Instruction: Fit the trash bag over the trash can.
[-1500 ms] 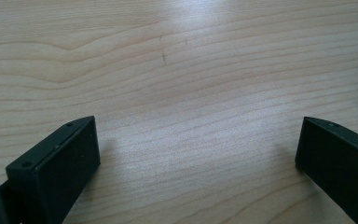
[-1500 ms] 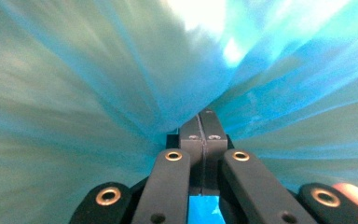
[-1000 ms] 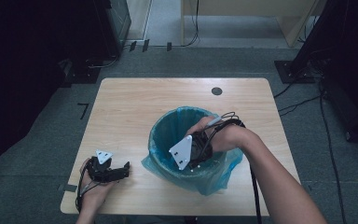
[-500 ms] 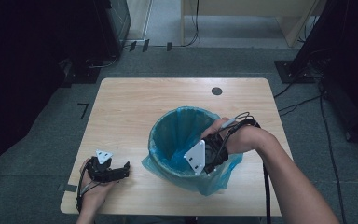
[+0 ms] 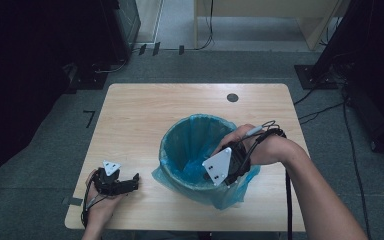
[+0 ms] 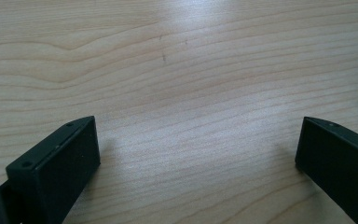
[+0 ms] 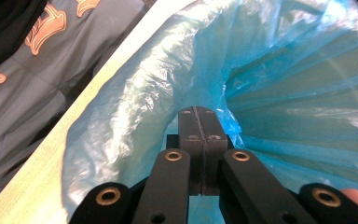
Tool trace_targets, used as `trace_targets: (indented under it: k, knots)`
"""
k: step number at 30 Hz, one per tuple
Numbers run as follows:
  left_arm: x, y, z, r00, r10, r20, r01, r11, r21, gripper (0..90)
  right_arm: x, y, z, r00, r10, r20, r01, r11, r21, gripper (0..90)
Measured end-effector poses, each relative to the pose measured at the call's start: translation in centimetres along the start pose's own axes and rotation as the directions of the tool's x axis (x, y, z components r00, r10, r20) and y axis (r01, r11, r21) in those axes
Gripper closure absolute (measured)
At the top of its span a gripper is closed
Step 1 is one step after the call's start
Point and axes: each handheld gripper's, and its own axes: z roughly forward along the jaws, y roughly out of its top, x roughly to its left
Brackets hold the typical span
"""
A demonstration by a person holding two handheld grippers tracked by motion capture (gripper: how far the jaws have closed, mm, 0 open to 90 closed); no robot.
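A round bin lined with a blue plastic bag (image 5: 190, 137) stands on the wooden table (image 5: 145, 115), right of centre. My right gripper (image 5: 228, 179) is at the bin's near right rim, its grey plate facing up. In the right gripper view its jaws (image 7: 198, 116) are pressed together on the bag's (image 7: 279, 79) rim, and creases in the film spread out from the tips. My left gripper (image 5: 132, 182) rests near the table's front left edge. In the left gripper view it (image 6: 196, 154) stands wide open over bare wood.
A small dark round disc (image 5: 232, 97) sits in the tabletop at the far right. Bag film hangs over the bin's near side (image 5: 225, 197). A cable (image 5: 287, 200) trails along my right forearm. Dark stands and cables surround the table on the carpet.
My right gripper has moved from the middle of the bin's mouth rightward to its near right rim, jaws shut throughout. The left gripper has stayed put.
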Motion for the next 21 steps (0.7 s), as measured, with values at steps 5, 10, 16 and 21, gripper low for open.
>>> trace_targets:
  k: [5,10,16,21]
  knots:
    - [0.0,0.0,0.0,1.0000,0.000,0.000,0.000,1.0000,0.000,0.0,0.5,0.2,-1.5,0.9997,0.000,0.026,0.000,1.000,-0.007,90.0]
    - [0.0,0.0,0.0,1.0000,0.000,0.000,0.000,1.0000,0.000,0.0,1.2,0.3,-3.2,0.9991,0.002,0.042,-0.001,1.000,-0.019,90.0]
    - [0.0,0.0,0.0,1.0000,0.000,0.000,0.000,1.0000,0.000,0.0,2.5,0.4,-5.0,0.9988,-0.001,0.048,0.002,1.000,-0.019,90.0]
    - [0.0,0.0,0.0,1.0000,0.000,0.000,0.000,1.0000,-0.002,0.0,3.7,-0.2,-6.3,0.9987,0.012,0.049,-0.011,1.000,-0.006,90.0]
